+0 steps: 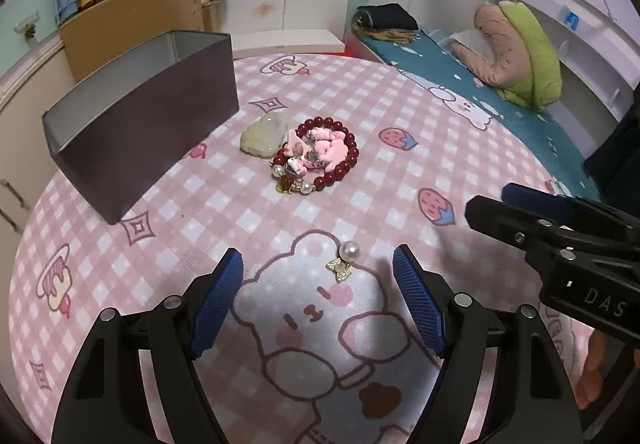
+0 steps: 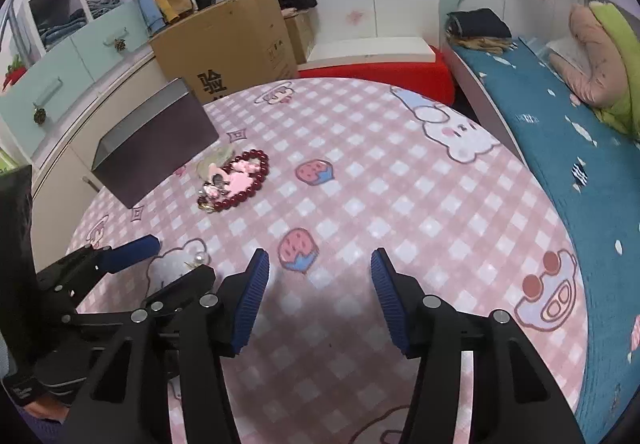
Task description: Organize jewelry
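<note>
My left gripper hung low over the pink cloth, its blue pads spread wide with nothing between them but the printed bear. Just past the tips, at about 1 o'clock from the gap, a pearl earring lay on the cloth, touching neither pad. My right gripper was spread just as wide and held nothing; in the left view it reached in at 3 o'clock, well clear of the earring.

Farther out, at 12 o'clock from my left fingers, the rest of the jewelry sat in a small heap: a red bead bracelet ringing some pink charms, with pearls and gold bits tangled at its near edge. A pale stone pendant lay touching the heap at 10 o'clock.

Beyond that, at 10 o'clock, stood the dark tin, open-topped. I could see only its silver inner wall; whether anything lay inside, I could not tell.

Behind the table stood a cardboard box.
</note>
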`<state>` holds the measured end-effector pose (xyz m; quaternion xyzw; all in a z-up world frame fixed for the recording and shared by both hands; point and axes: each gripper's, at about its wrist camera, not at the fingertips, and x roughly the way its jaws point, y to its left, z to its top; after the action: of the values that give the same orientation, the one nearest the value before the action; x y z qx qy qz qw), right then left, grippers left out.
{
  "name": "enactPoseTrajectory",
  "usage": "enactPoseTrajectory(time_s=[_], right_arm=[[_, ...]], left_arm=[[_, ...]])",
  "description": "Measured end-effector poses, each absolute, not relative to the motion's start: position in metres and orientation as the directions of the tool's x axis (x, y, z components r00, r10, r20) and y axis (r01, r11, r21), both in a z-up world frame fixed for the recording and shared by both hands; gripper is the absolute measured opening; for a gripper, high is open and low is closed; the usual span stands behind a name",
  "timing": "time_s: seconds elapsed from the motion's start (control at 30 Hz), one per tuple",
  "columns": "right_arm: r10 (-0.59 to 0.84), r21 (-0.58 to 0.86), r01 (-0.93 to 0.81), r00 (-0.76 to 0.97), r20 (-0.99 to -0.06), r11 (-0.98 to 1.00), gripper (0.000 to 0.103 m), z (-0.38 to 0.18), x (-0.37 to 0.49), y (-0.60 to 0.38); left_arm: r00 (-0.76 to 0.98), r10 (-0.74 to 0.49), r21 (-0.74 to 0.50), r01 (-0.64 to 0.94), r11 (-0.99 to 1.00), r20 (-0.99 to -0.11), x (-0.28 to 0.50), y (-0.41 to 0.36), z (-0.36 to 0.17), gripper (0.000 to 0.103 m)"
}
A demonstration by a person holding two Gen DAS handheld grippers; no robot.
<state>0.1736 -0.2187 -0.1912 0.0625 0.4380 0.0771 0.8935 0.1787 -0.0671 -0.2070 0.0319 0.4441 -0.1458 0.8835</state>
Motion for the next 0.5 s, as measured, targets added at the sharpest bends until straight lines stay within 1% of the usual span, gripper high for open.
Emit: enactPoseTrajectory(time_s=[0.07, 0.1, 0.13, 0.17, 0.2, 0.23, 0.27, 0.33, 0.37, 0.5], right_arm=[[0.186, 0.17, -0.085, 0.609, -0.771, 0.982, 0.052, -0.192, 0.173, -0.221], [0.19, 0.175, -0.085, 0.608, -0.771, 0.981, 0.052, -0.192, 0.173, -0.221], [0.196, 0.182, -0.085, 0.608, -0.77, 0.98, 0.052, -0.192, 0.174, -0.222], [0.195, 0.182, -0.085, 0.608, -0.77, 0.98, 0.052, -0.192, 0.175, -0.222], [0.196, 0.181, -0.086, 0.607, -0.77, 0.98, 0.052, -0.192, 0.176, -0.221], [0.198, 0.182, -0.089, 0.606, -0.771, 0.979, 0.052, -0.192, 0.177, -0.22], [0.2, 0.183, -0.091, 0.604, -0.771, 0.979, 0.052, -0.192, 0.178, -0.22], [0.203, 0.183, -0.095, 0.603, -0.772, 0.978, 0.052, -0.192, 0.182, -0.217], [0.205, 0.184, -0.097, 0.603, -0.771, 0.978, 0.052, -0.191, 0.184, -0.215], [0.216, 0.186, -0.112, 0.602, -0.769, 0.976, 0.052, -0.19, 0.193, -0.205]], left_arm=[[0.564, -0.221, -0.059, 0.291, 0.955, -0.796, 0.179, -0.071, -0.209, 0.074], [0.574, -0.209, -0.043, 0.289, 0.956, -0.792, 0.18, -0.072, -0.21, 0.065], [0.584, -0.192, -0.024, 0.284, 0.958, -0.789, 0.18, -0.073, -0.21, 0.053], [0.595, -0.158, 0.017, 0.277, 0.961, -0.788, 0.181, -0.076, -0.21, 0.049], [0.599, -0.15, 0.029, 0.279, 0.96, -0.787, 0.182, -0.076, -0.21, 0.041], [0.599, -0.154, 0.026, 0.281, 0.959, -0.786, 0.183, -0.075, -0.209, 0.034], [0.602, -0.15, 0.026, 0.273, 0.962, -0.784, 0.183, -0.071, -0.209, 0.029], [0.604, -0.149, 0.016, 0.259, 0.966, -0.783, 0.183, -0.064, -0.208, 0.014], [0.602, -0.16, -0.001, 0.255, 0.967, -0.782, 0.183, -0.058, -0.208, 0.011], [0.592, -0.187, -0.054, 0.236, 0.97, -0.784, 0.185, -0.039, -0.206, 0.012]])
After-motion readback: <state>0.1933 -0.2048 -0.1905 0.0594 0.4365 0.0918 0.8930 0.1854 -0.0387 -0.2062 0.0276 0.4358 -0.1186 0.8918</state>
